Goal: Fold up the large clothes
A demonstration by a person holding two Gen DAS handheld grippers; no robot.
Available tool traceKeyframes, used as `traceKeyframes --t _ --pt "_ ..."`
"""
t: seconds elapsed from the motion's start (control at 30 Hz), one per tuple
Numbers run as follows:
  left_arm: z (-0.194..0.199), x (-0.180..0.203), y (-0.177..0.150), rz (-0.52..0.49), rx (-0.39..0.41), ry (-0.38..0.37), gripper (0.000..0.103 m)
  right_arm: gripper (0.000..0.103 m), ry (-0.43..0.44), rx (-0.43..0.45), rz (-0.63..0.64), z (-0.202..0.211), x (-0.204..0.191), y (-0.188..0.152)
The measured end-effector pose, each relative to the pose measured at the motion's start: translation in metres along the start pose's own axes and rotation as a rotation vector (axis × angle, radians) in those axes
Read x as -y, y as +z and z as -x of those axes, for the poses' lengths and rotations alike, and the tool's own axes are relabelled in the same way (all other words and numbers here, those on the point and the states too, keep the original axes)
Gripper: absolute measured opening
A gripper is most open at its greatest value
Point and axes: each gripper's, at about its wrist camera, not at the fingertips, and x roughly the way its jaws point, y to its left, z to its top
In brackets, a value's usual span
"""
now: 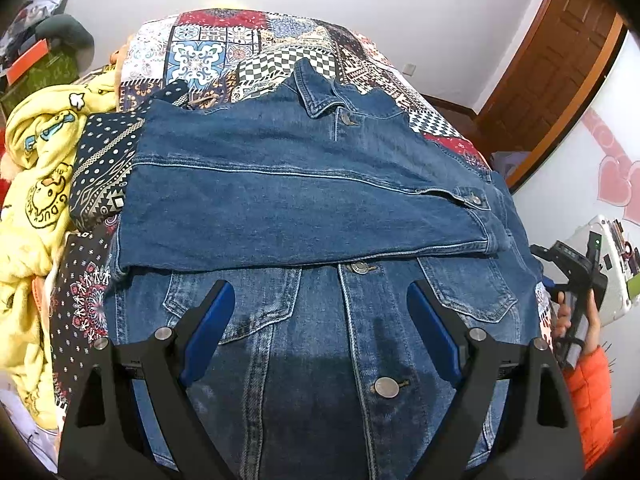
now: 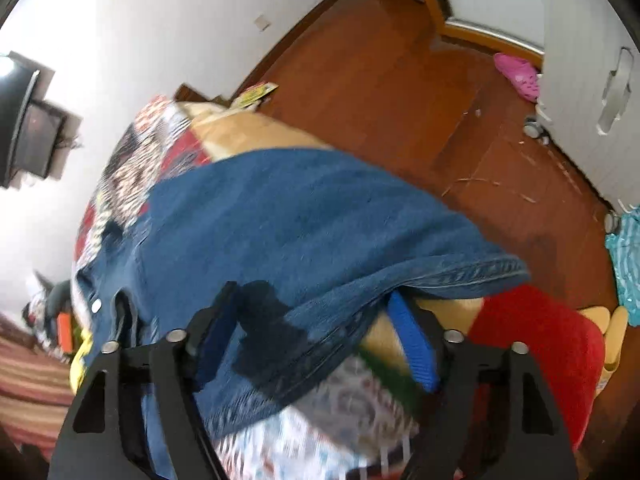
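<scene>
Left tool (image 1: 320, 328) open above denim jacket (image 1: 304, 200), right tool (image 2: 316, 320) straddling its hem

The only lettering that can be read is on the yellow blanket (image 1: 36, 184), bunched up well off to the left of the left gripper (image 1: 320, 320). A round cartoon badge printed on it carries the curved words "G.DUCK" along its rim, seen sideways; more letters follow round the ring, but they are folded into the cloth and cannot be made out. In the right wrist view, a yellow packet (image 2: 256, 94) lies on the floor far ahead of the right gripper (image 2: 316, 340), its print too blurred to read.
</scene>
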Motion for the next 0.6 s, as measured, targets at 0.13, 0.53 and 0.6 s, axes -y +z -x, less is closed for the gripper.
traceKeyframes --t 0.13,0.53,0.6 --pt "0.002 -0.003 -0.002 0.009 0.002 -0.008 0.088 0.036 -0.053 0.036 -0.018 0.004 -0.002 0.004" --pt "0.007 -0.021 -0.009 0.043 0.019 -0.028 0.088 0.009 0.046 0.179 0.201 0.08 -0.081 0.004" --pt "0.009 -0.023 -0.01 0.045 0.023 -0.031 0.088 0.009 0.087 0.214 0.279 0.096 -0.11 -0.001"
